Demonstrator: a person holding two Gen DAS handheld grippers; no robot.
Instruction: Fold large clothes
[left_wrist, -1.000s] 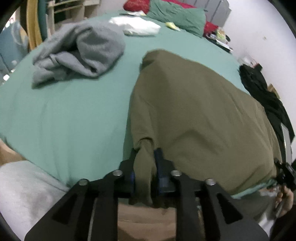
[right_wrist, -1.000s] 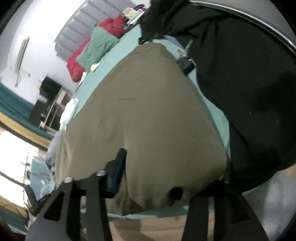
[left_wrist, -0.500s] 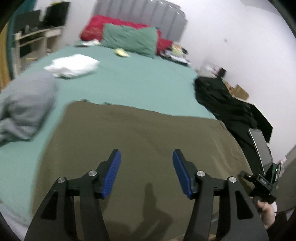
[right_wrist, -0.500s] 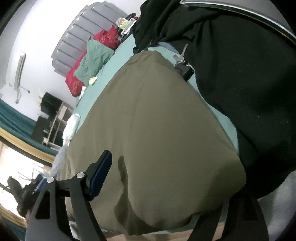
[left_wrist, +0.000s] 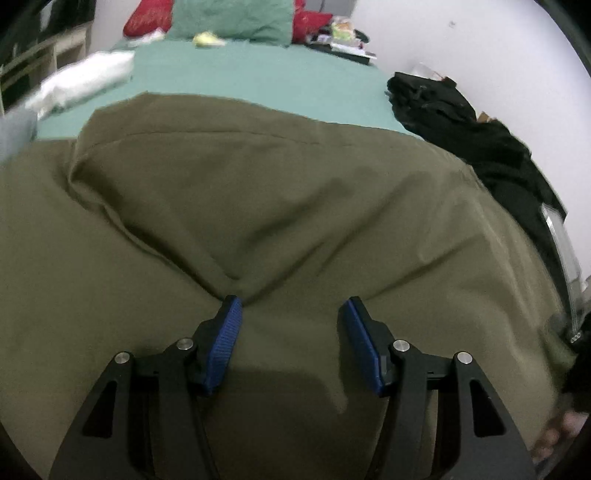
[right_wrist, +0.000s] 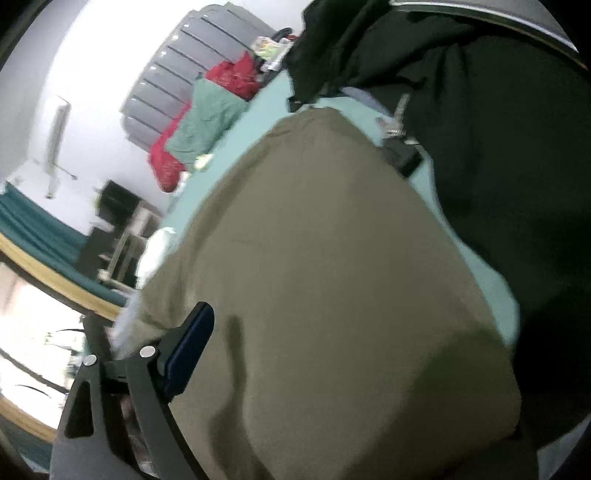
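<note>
- Olive garment (left_wrist: 295, 206): smooth matte cloth spread wide over the green bed sheet (left_wrist: 258, 85), soft creases fanning toward its near edge, one stitched seam across the far part.
- Left gripper (left_wrist: 290, 314): jaws wide apart, gripping nothing; ribbed blue pads (left_wrist: 225, 343) resting on the olive garment, left tip at a pinched ridge of cloth.
- Right gripper (right_wrist: 332, 369): only one dark blue pad (right_wrist: 188, 343) visible over the olive garment; other finger out of sight, so opening impossible to tell.
- Black clothing (left_wrist: 480, 140): crumpled heap just right of the olive garment.
- White cloth (left_wrist: 81, 85): beyond its far left corner.
- Green pillow (left_wrist: 232, 18) and red pillow (left_wrist: 147, 18): well beyond it.
</note>
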